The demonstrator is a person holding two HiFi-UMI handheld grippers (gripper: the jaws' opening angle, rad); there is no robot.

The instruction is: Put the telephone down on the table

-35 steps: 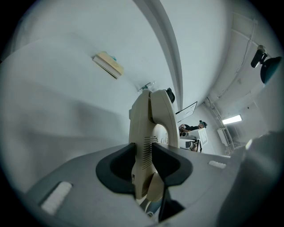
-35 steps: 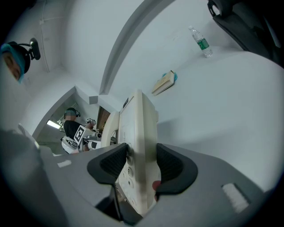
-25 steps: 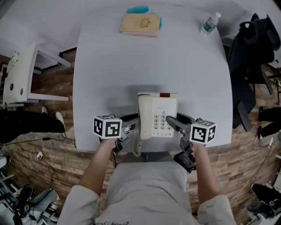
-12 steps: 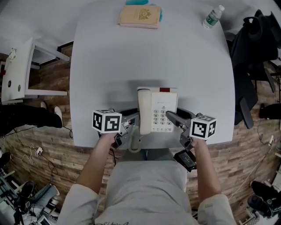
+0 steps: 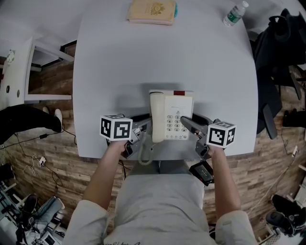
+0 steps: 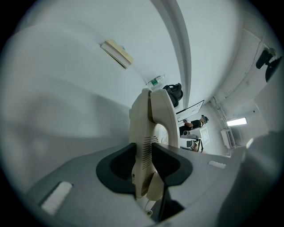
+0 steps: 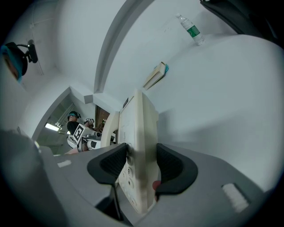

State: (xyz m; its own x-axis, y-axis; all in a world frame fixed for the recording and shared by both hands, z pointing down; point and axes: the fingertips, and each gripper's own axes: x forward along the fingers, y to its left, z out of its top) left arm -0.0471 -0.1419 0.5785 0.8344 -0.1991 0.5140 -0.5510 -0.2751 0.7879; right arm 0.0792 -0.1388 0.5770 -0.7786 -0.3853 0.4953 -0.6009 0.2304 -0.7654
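Note:
A cream telephone [image 5: 171,116] with its handset on the left and a keypad hangs just over the near part of the white table [image 5: 119,62], casting a shadow beyond it. My left gripper [image 5: 143,128] is shut on the handset side of the telephone [image 6: 146,133]. On the opposite edge, my right gripper [image 5: 189,125] is shut on the keypad side of the telephone [image 7: 140,133]. The coiled cord [image 5: 145,155] dangles past the table's near edge. Whether the phone's underside touches the table is hidden.
A tan book [image 5: 152,10] lies on something teal at the table's far edge. A water bottle [image 5: 235,14] stands at the far right corner. A black chair with clothing [image 5: 277,72] is right of the table, a white stand [image 5: 16,72] left.
Both grippers have carried the telephone a little farther in over the table from its near edge. Their hold on it is unchanged.

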